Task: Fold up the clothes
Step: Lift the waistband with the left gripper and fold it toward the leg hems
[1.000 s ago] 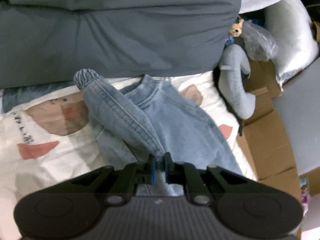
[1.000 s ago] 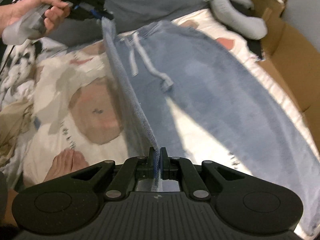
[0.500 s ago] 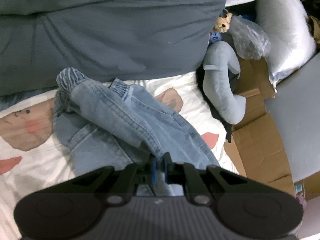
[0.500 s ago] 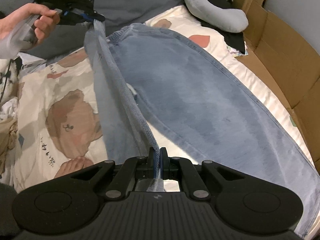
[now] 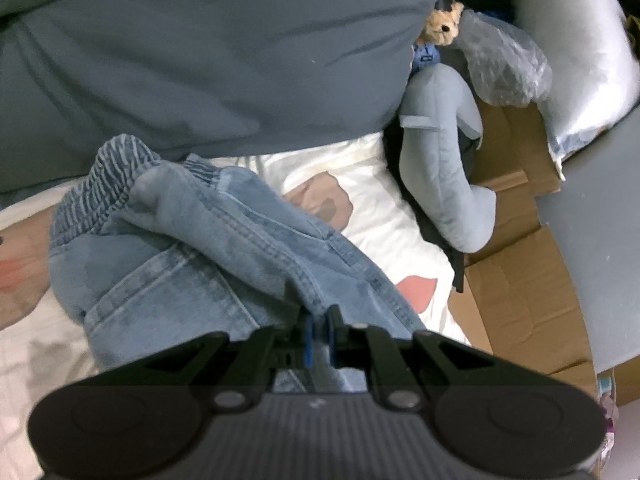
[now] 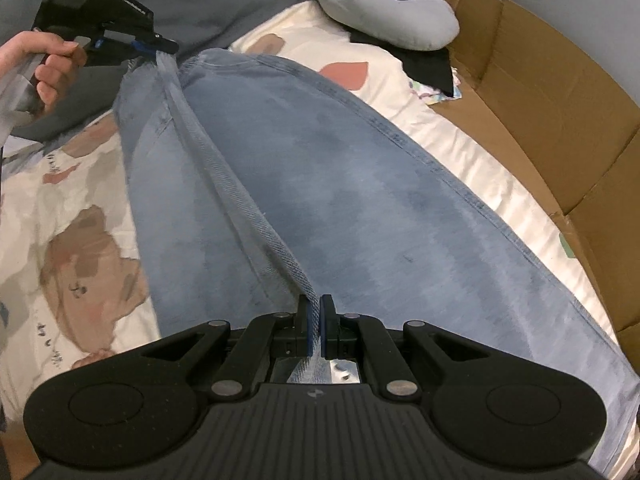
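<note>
**A:** Where are the jeans point(image 6: 360, 200) now?

**B:** On the bed point(image 6: 472, 152), spread flat along it. I've got one long edge lifted between my two grippers. The right gripper point(image 6: 316, 320) has its fingers pressed together on the seam near me; the left gripper point(image 6: 154, 44) pinches the same edge up by the waistband point(image 5: 108, 176).

**A:** How do they handle?

**B:** Soft but weighty denim, I'd judge. It sags between holds, so seams and the waistband are the firmest places to grip.

**A:** Which way do they run?

**B:** Long axis goes from the waistband, far from my right gripper beside the grey pillow point(image 5: 200, 60), down past me. The leg ends are out of view, so I can't tell how they lie.
</note>
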The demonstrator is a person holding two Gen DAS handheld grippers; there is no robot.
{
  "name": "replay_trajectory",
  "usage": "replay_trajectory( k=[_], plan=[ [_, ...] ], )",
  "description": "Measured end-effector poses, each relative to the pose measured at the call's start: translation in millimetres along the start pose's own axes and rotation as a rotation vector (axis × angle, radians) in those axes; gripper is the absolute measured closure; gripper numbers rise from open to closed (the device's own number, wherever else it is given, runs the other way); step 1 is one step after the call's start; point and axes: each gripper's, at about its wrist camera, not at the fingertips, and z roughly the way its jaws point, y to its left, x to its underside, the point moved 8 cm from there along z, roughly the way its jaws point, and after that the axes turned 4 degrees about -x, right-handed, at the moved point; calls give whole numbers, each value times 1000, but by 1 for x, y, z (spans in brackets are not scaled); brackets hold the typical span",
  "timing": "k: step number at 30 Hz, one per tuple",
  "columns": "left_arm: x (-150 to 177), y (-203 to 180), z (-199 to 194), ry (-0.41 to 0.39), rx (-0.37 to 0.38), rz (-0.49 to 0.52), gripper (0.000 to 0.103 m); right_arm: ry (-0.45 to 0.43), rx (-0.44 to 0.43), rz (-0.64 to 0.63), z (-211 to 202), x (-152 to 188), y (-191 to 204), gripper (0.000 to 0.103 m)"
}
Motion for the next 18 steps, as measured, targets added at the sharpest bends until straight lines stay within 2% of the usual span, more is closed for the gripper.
replay_trajectory(
  k=[18],
  plan=[
    [-20,-14,72,31,10,-5,96,60,60,51,64,-40,-72,102]
  ],
)
